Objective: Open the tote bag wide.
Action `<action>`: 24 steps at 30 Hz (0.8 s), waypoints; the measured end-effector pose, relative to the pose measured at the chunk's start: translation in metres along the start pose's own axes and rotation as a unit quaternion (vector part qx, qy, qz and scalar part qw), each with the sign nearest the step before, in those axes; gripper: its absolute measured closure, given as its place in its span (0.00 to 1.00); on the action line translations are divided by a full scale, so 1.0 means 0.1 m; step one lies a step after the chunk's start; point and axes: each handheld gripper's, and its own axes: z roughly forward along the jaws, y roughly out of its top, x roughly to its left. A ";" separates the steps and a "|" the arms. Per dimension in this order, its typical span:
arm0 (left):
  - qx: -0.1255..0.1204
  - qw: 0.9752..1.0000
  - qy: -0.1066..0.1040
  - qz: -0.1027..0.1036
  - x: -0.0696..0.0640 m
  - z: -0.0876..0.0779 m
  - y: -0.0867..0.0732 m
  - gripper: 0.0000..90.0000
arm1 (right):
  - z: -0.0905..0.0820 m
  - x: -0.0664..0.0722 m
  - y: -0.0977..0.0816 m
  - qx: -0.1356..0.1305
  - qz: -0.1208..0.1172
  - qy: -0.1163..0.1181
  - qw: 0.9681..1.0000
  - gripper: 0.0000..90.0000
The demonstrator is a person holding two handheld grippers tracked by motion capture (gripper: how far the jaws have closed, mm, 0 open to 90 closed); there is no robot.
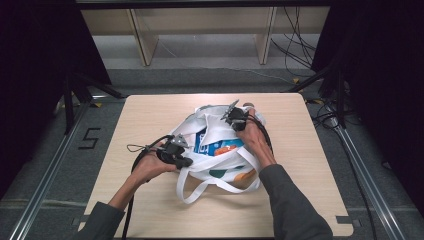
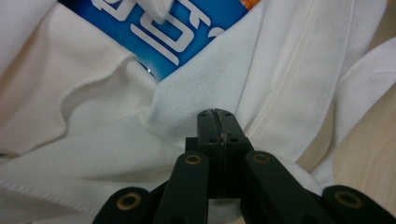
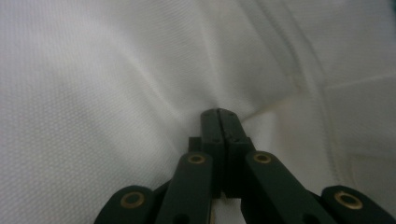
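A white fabric tote bag lies slumped near the middle of the light wooden table, its two white handle loops trailing toward the near edge. Through the bag's open mouth a blue packet with white lettering and some orange-printed packaging are visible.

The left gripper, held in the person's left hand, meets the bag's left rim. In the left gripper view its jaws stand pressed together on a fold of the white cloth, with the blue packet just beyond the hem and bare table at the right.

The right gripper, held in the right hand, sits at the bag's far rim, toward the far edge of the table. In the right gripper view its jaws are likewise closed, pinching a pucker of the bag's white fabric, from which creases radiate; a stitched seam runs down the right side.

Dark sleeves cover both forearms above the near edge.
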 end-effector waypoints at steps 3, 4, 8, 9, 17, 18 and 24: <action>-0.019 1.000 0.009 0.001 0.01 -0.05 0.04 0.95 | -0.25 -0.04 0.00 -0.055 0.015 0.028 0.998 1.00; -0.038 0.999 0.015 -0.020 0.00 -0.05 0.07 0.95 | -0.32 -0.05 0.00 -0.081 0.022 0.038 0.996 1.00; -0.063 0.998 0.023 -0.021 0.04 -0.09 0.20 0.93 | -0.72 0.04 -0.06 -0.134 0.012 0.078 0.988 1.00; -0.070 0.997 0.025 -0.026 0.05 -0.09 0.23 0.93 | -0.79 0.08 -0.10 -0.141 0.007 0.082 0.987 1.00; -0.111 0.993 0.017 -0.037 0.09 0.03 0.50 0.93 | -0.89 0.44 -0.59 -0.102 -0.021 0.125 0.987 1.00; -0.107 0.994 0.020 -0.032 0.08 0.08 0.57 0.93 | -0.88 0.45 -0.62 -0.107 -0.024 0.128 0.986 1.00; -0.077 0.994 0.073 -0.028 0.24 0.39 0.86 0.95 | -0.86 0.64 -0.75 -0.070 -0.063 0.143 0.985 1.00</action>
